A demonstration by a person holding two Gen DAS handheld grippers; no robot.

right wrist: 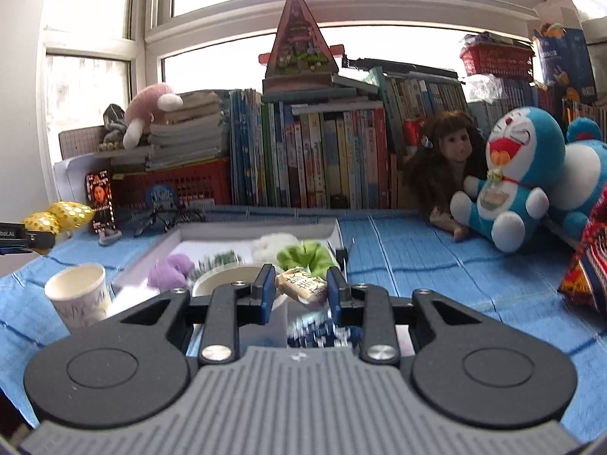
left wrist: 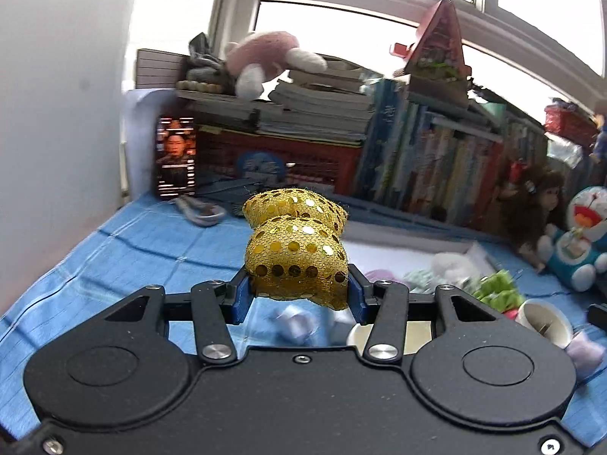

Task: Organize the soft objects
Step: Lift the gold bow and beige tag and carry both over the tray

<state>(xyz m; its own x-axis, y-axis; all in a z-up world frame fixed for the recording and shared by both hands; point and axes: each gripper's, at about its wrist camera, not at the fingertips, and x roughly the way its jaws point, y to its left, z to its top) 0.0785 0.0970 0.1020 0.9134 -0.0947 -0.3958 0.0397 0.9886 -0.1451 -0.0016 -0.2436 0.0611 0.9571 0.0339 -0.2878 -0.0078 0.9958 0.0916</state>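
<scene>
Pinching a gold sequined bow (left wrist: 297, 244), the left gripper (left wrist: 299, 290) (right gripper (right wrist: 299, 290) clamps a wrapped candy (right wrist: 301, 286)).

Bright daylight pours through white-framed windows (right wrist: 265, 0) behind a long row of books (right wrist: 322, 159) (some stacked flat). A blue cloth (right wrist: 417, 258) covers the tabletop; a pale wall (left wrist: 57, 113) stands left.

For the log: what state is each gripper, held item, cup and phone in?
Left gripper: shut on gold bow, held above the table.
Right gripper: shut on cream packet.
Paper cup: upright.
Phone: propped upright, screen lit.
White tray: holds soft items.
</scene>
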